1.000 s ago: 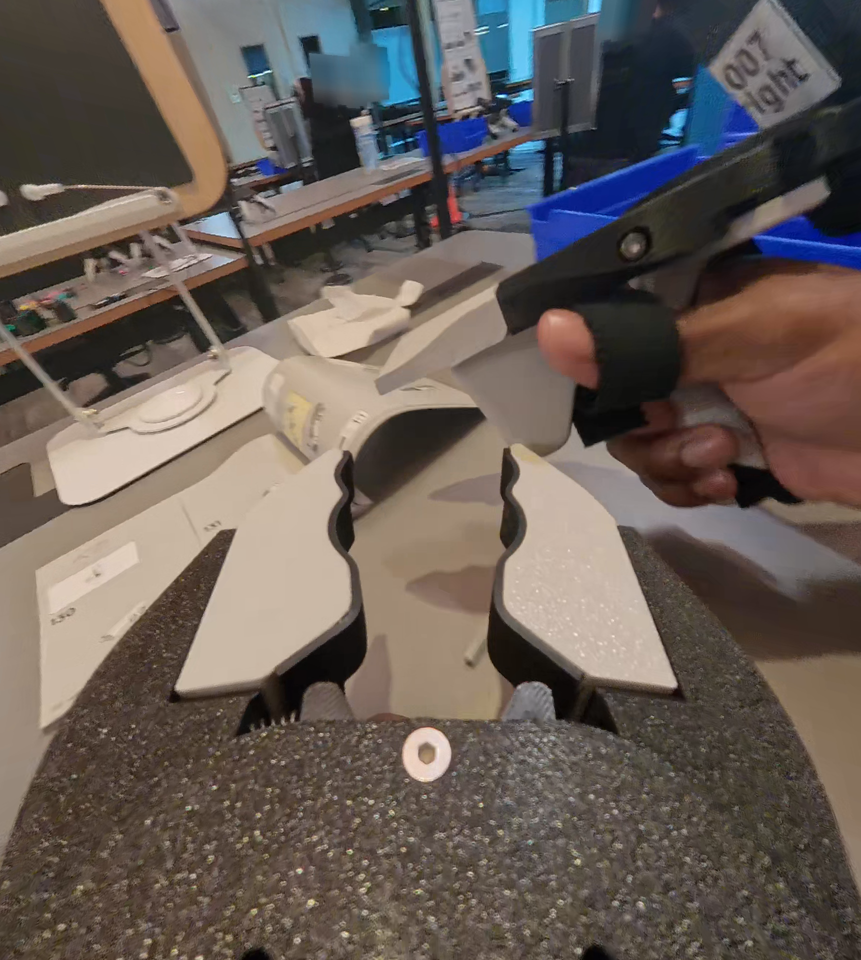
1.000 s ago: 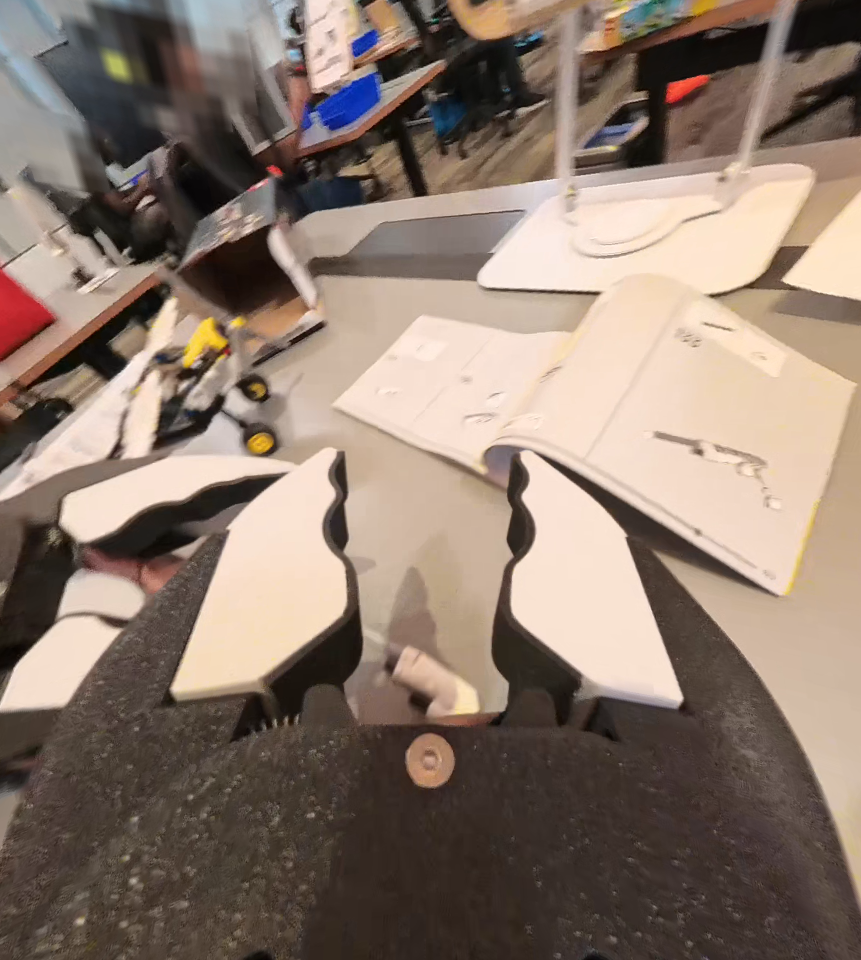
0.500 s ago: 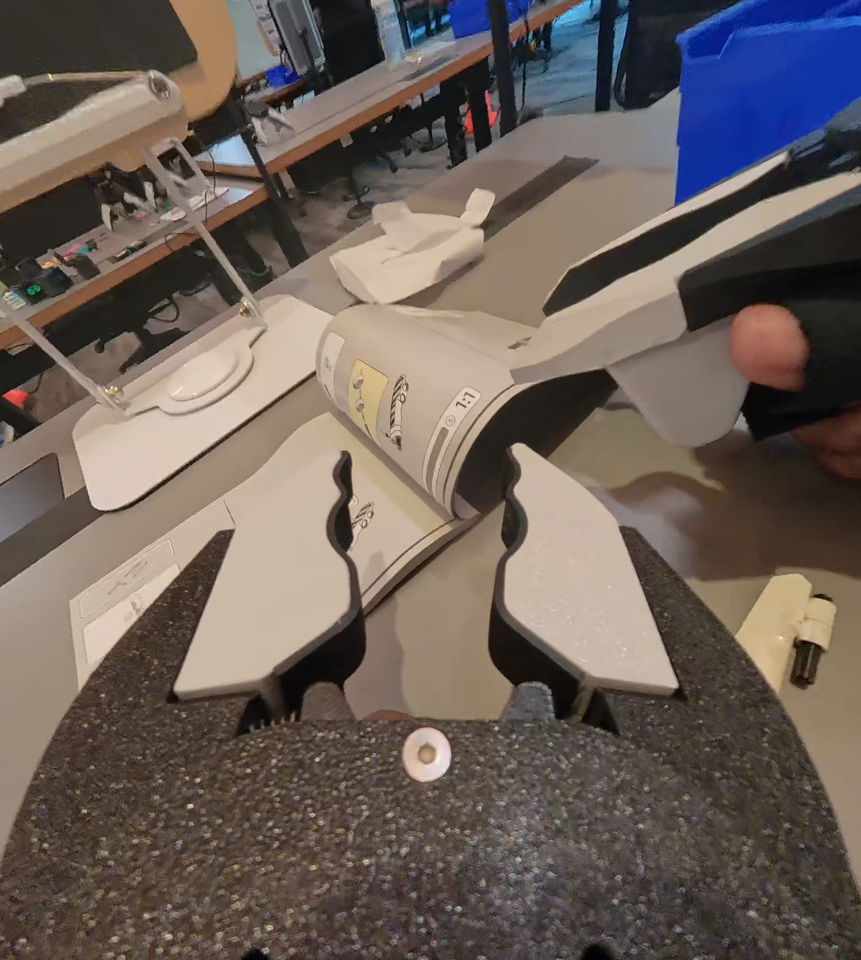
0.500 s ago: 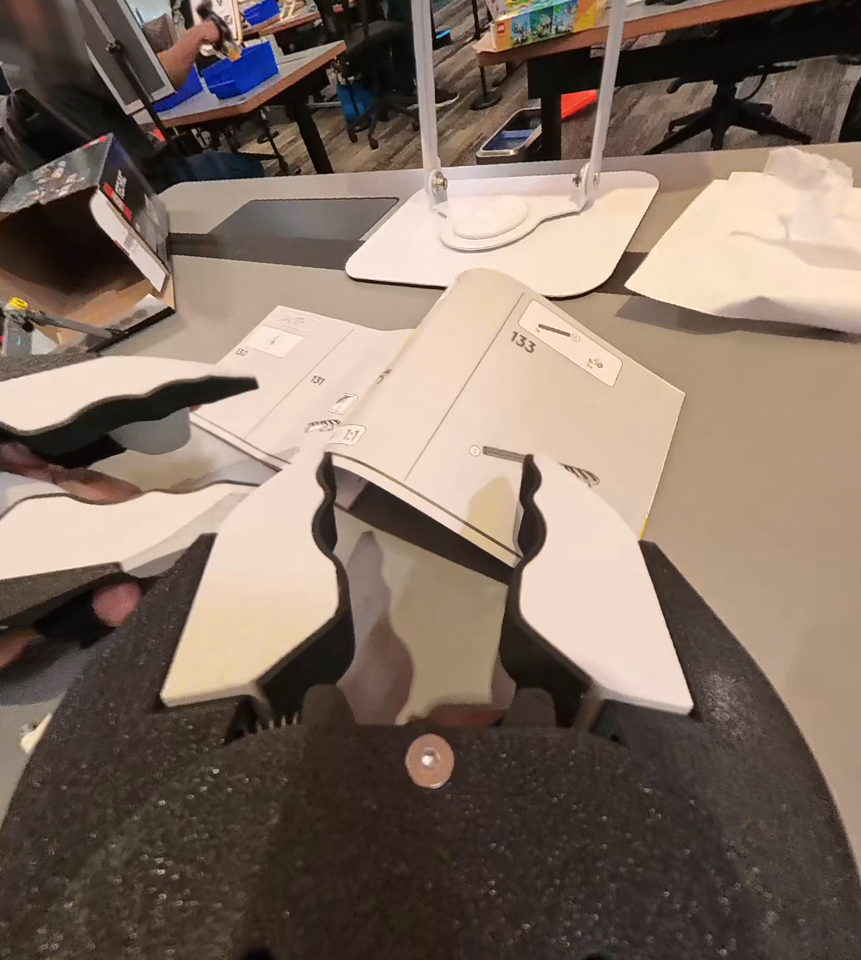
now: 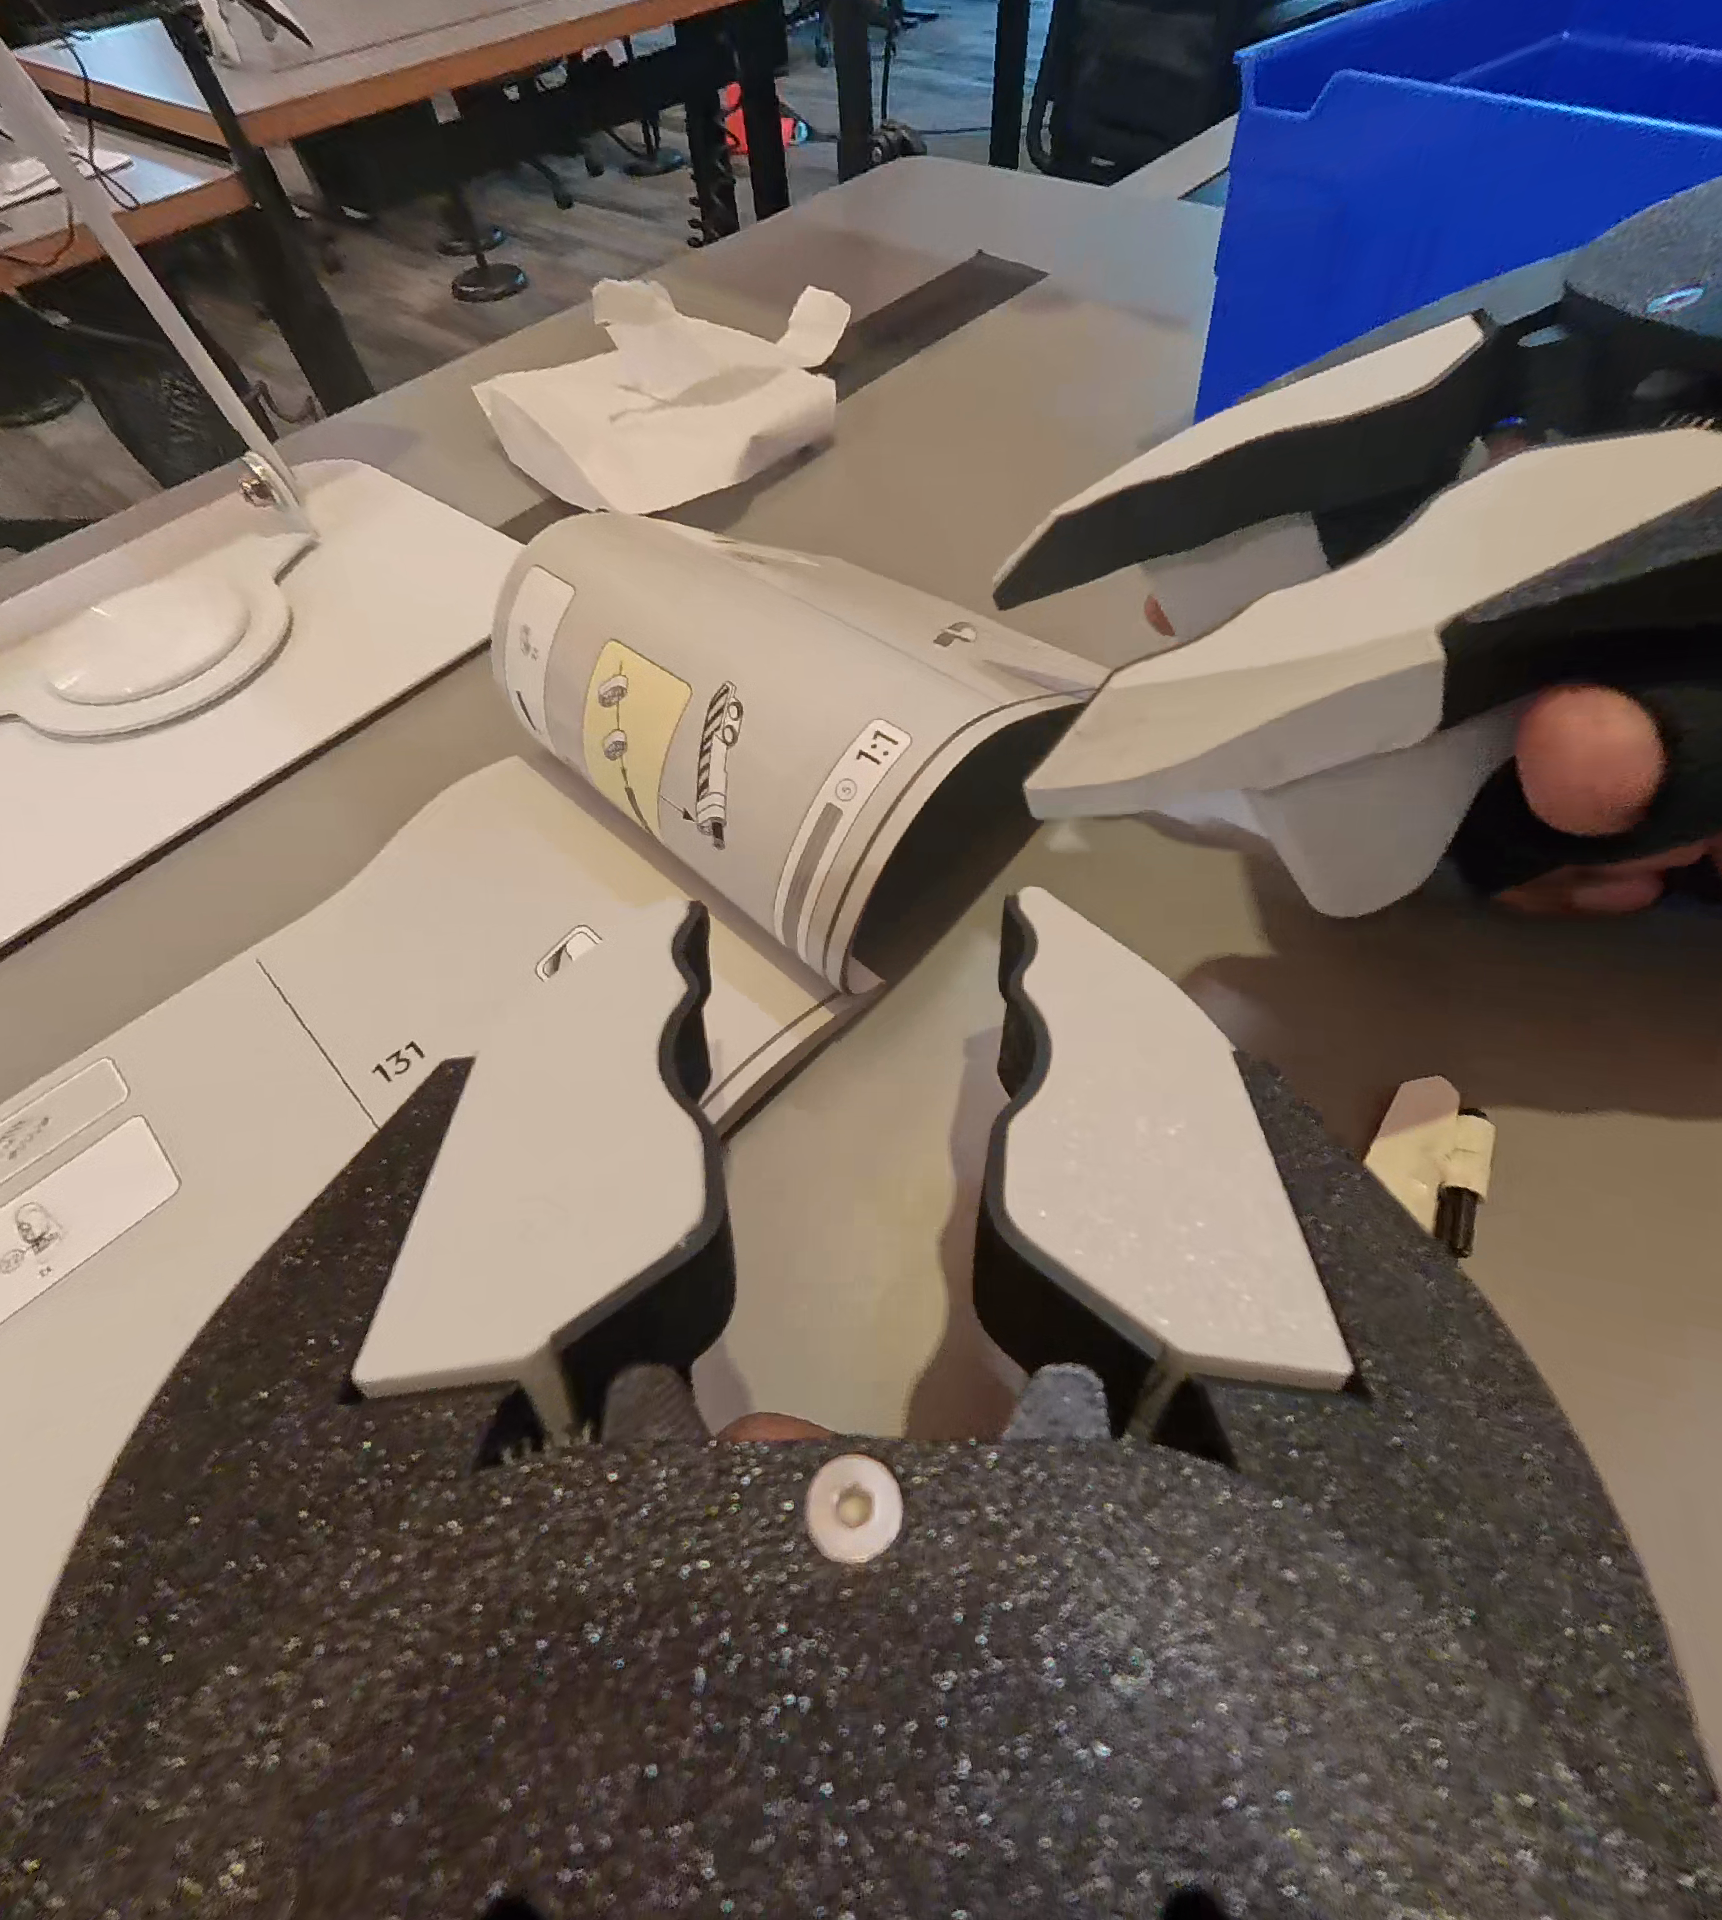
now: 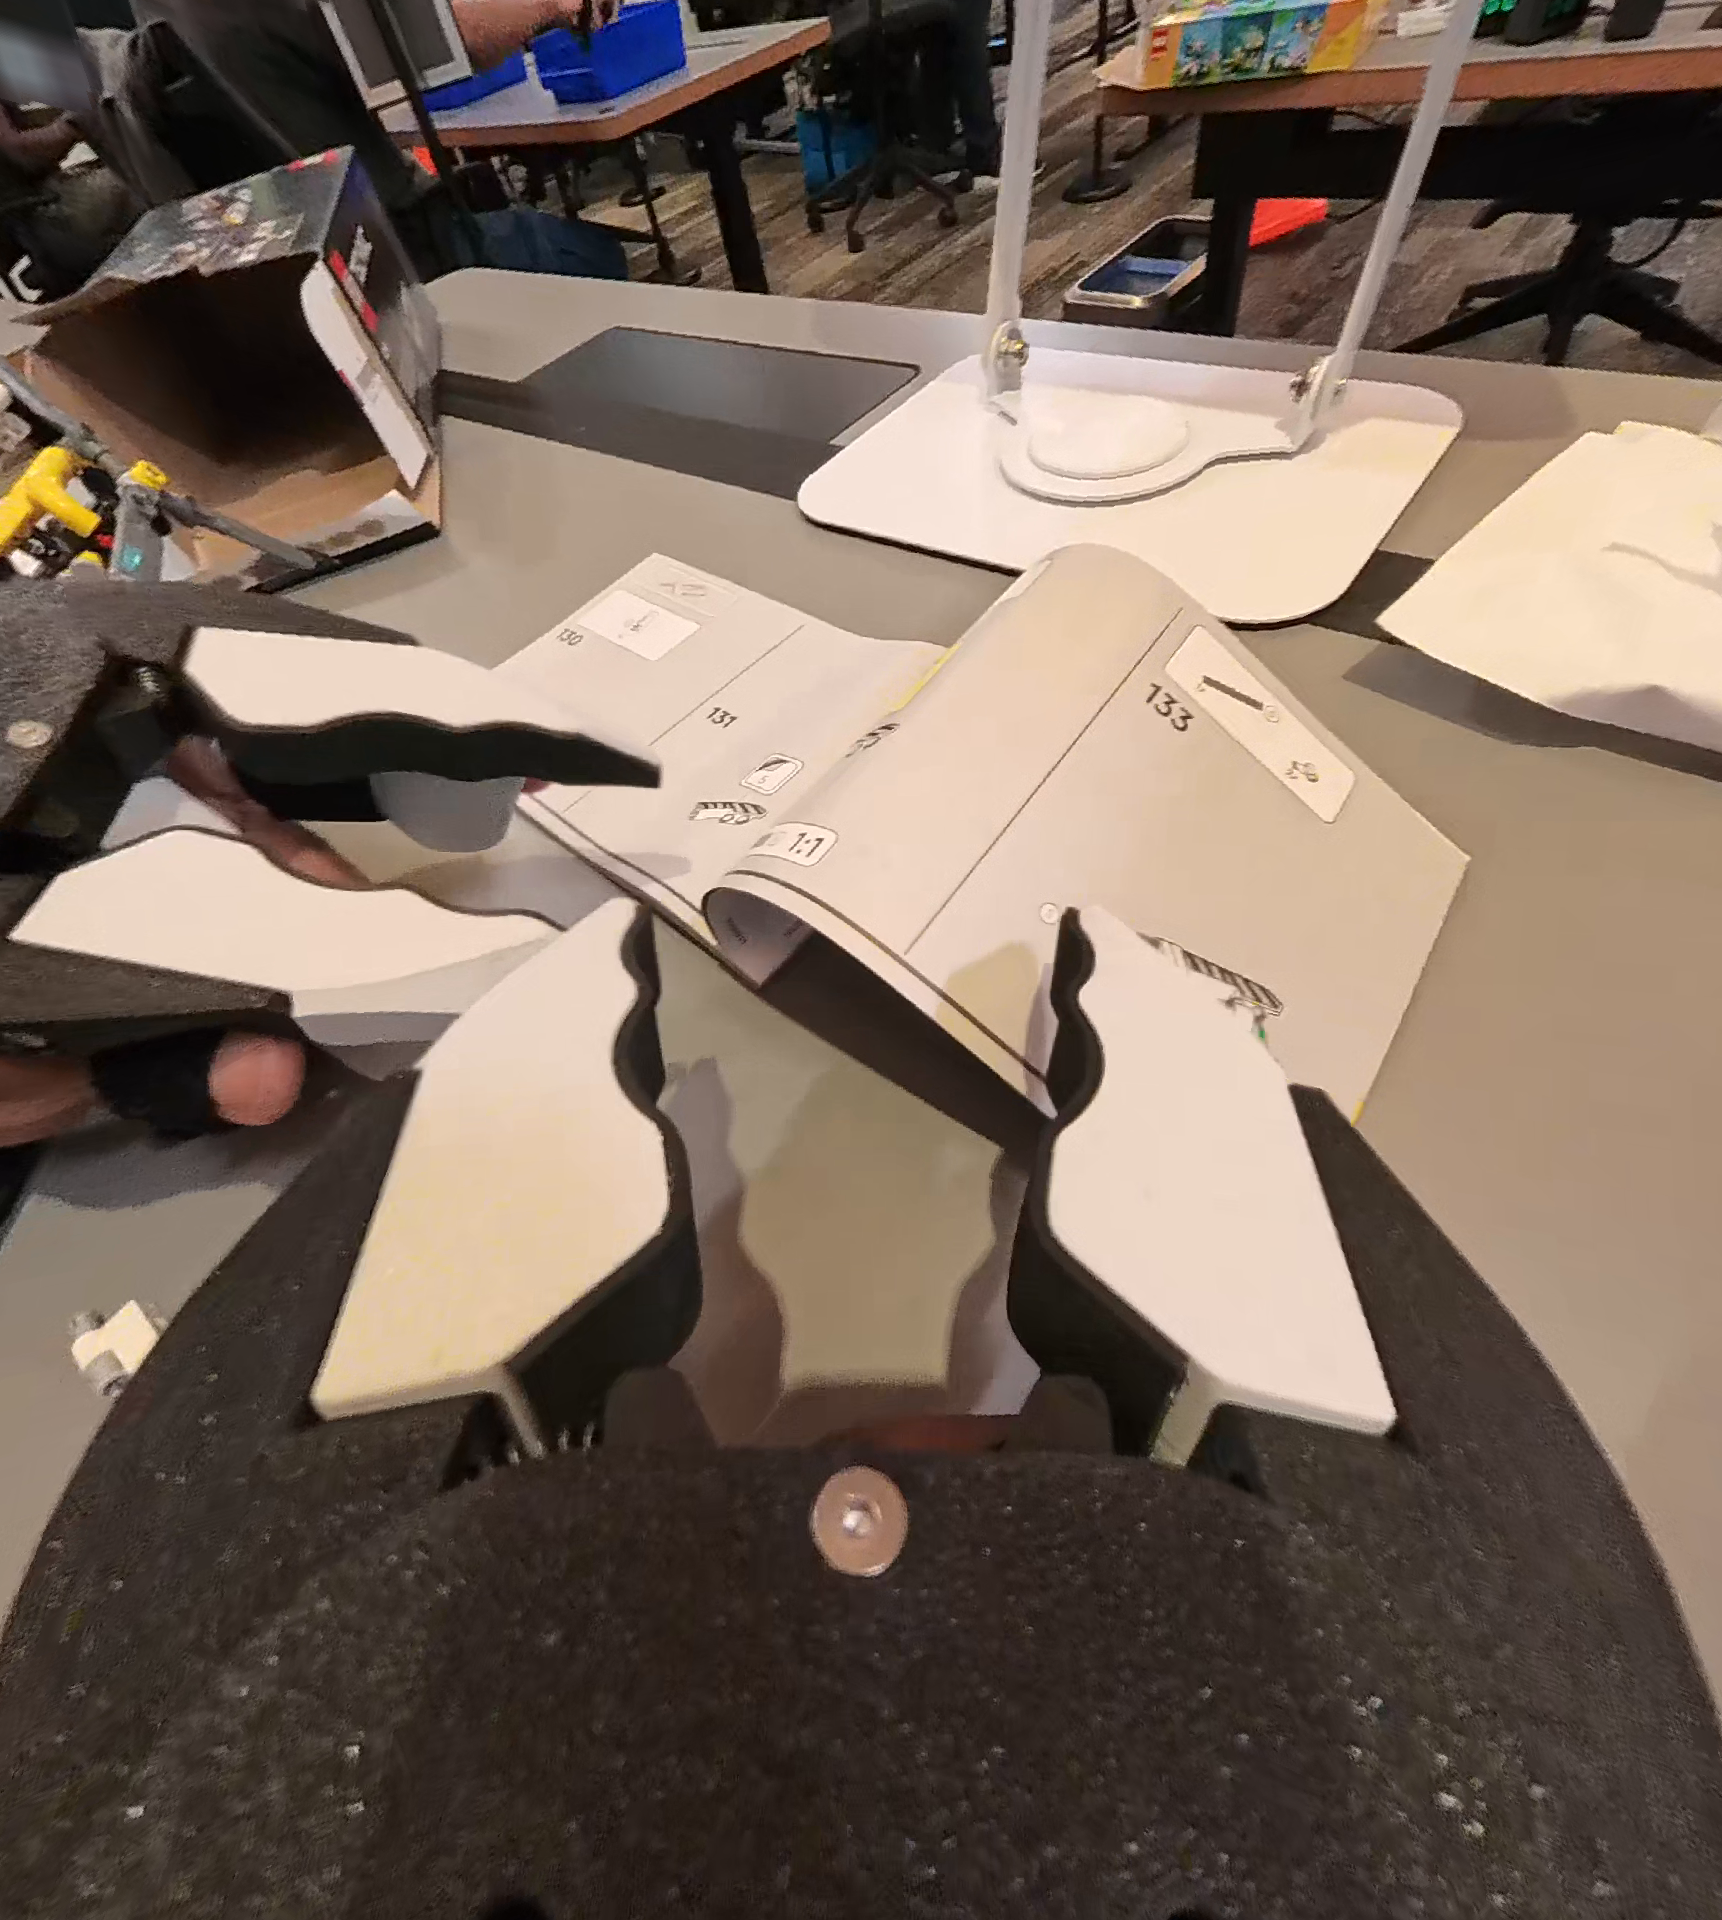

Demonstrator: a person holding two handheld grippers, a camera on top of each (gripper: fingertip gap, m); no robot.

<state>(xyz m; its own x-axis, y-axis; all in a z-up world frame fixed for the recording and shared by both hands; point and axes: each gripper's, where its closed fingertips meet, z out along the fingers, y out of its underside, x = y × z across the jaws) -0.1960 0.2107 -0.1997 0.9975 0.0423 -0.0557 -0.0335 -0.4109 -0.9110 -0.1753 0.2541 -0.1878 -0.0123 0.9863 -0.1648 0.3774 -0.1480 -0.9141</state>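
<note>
Two claws apart, left claw [image 5: 852,971] and right claw [image 6: 852,971] beside curled booklet [image 6: 1096,748]

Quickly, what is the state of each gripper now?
Left gripper: open, holding nothing, over the booklet.
Right gripper: open, a lifted page between its fingers.

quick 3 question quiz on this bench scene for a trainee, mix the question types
1. True or false: the booklet lies fully flat.
2. What stands just beyond the booklet: A white lamp base, B red mug, C laptop?
3. What colour is the bin behind the right gripper?

Key
1. False: a page arches up off the spread, its edge against the right gripper's lower finger.
2. A.
3. Blue.
</note>
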